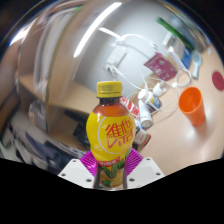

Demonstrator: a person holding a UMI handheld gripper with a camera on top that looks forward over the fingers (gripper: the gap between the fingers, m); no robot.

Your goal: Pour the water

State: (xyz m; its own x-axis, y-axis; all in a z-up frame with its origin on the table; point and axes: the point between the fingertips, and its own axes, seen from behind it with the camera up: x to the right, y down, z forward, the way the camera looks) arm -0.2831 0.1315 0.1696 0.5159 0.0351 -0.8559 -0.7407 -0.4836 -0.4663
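Yellow bottle (110, 135) pinched upright between the gripper (110, 165) fingers, orange cup (193, 105) well beyond, on the table (60, 125).

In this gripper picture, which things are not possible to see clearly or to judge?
- Bottle: its base is cut off behind the gripper; the label text is too small to read.
- Bottle contents: the label hides the liquid level.
- Orange cup: the view is from the side, so its inside is hidden.
- Items near the cup, beyond the bottle: too small and blurred to identify.
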